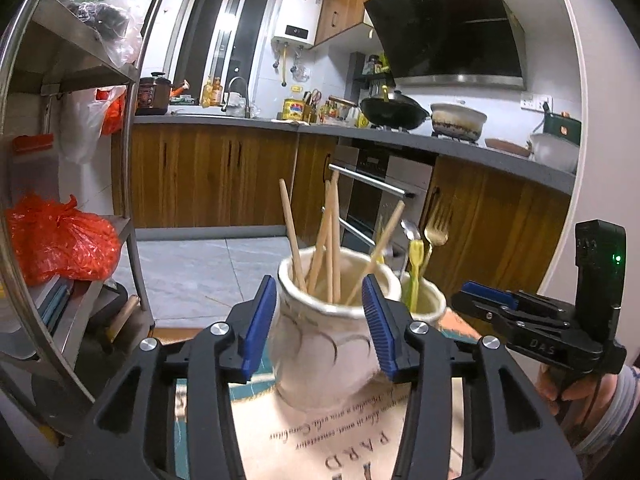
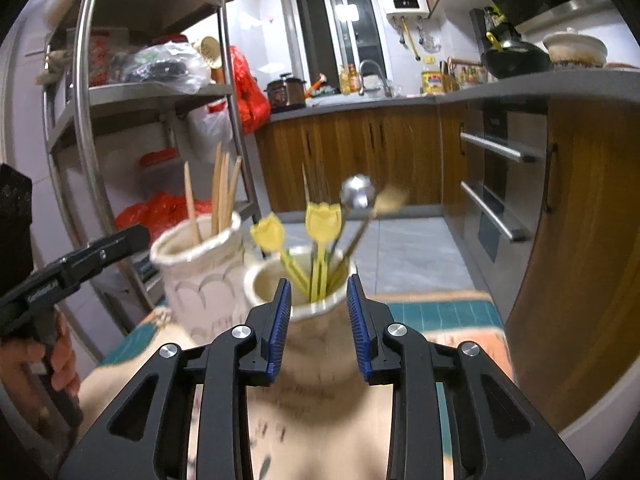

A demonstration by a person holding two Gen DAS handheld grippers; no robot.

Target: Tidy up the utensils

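Note:
In the left wrist view a cream ceramic jar [image 1: 320,344] stands on a printed mat [image 1: 320,440] and holds several wooden chopsticks [image 1: 332,240]. My left gripper [image 1: 320,324] is open just in front of it, with a blue pad on each side of the jar's neck and nothing gripped. A second cream jar [image 2: 316,340] holds yellow tulip-shaped utensils [image 2: 322,220], a silver spoon [image 2: 357,192] and a gold fork [image 1: 436,228]. My right gripper [image 2: 319,320] is open before this jar, its pads empty. The two jars stand side by side.
A steel shelf rack [image 1: 128,160] with red bags [image 1: 60,236] stands close on the left. An oven [image 1: 376,184] and wooden cabinets [image 2: 580,240] are ahead and to the right. A person's hand [image 1: 560,384] grips the right gripper's handle.

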